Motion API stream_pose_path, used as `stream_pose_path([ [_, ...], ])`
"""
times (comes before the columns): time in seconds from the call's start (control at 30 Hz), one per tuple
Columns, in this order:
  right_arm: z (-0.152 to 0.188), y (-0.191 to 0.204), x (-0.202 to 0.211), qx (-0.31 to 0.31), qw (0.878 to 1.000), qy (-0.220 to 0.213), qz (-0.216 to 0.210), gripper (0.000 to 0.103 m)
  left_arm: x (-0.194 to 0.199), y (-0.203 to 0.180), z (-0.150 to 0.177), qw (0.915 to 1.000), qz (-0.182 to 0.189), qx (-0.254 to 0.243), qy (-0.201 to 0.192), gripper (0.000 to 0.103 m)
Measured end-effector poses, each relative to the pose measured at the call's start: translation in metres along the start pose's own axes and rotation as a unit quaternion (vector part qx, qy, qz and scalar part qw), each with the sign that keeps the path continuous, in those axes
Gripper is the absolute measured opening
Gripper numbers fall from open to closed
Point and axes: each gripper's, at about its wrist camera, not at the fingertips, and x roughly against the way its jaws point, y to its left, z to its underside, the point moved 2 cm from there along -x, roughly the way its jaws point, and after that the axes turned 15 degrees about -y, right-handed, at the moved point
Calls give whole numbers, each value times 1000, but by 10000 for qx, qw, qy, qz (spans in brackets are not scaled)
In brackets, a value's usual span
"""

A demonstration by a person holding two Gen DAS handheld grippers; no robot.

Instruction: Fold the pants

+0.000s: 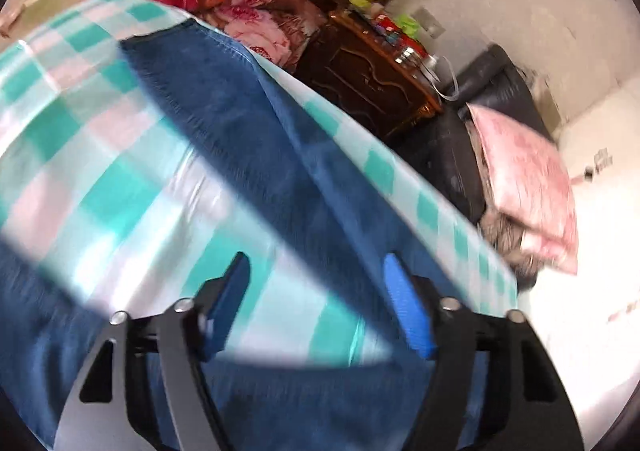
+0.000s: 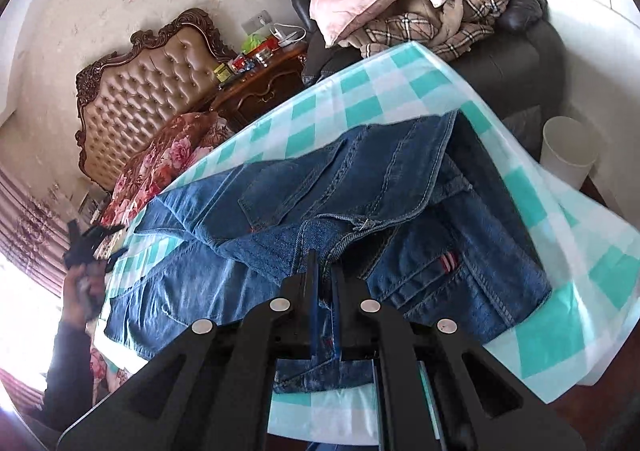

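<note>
Plainly thick, floppy denim: jeans (image 2: 360, 219) lay on the checked cloth (image 2: 360, 91), waist bunched nearest. Right gripper (image 2: 325, 275) pinched shut on the waistband; left gripper (image 1: 316, 271) stood apart, empty, above one leg. Best grasped at stiff seams or hems.

Both tongs are built of black linkage arms with triangular cut-outs, pinned by round silver rivets — four on each. The left tongs (image 1: 316, 283) are tipped with blue ribbed pads (image 1: 408, 307). The right tongs (image 2: 325, 263) carry narrow blue pads. A dark sleeve (image 2: 66, 375) is worn.
</note>
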Motion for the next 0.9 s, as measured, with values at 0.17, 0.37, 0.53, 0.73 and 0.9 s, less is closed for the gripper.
stream_pose_path([
  [0.17,-7,-8,-5,-74,10000,13,-6,7,-81,29,-47,9974,-146,705,79,51],
  [0.37,-13,-20,-13,-259,9996,127,-24,7,-146,58,-86,9899,-112,1399,212,51],
  [0.53,-15,-21,-19,-225,9995,213,61,7,-169,64,-100,9877,-12,1524,359,2],
  [0.73,-35,-30,-9,-285,9996,55,46,7,-81,50,-118,9927,197,1188,6,1],
  [0.9,-52,-51,15,-417,9990,-56,128,7,56,57,-89,9961,170,798,-336,1],
])
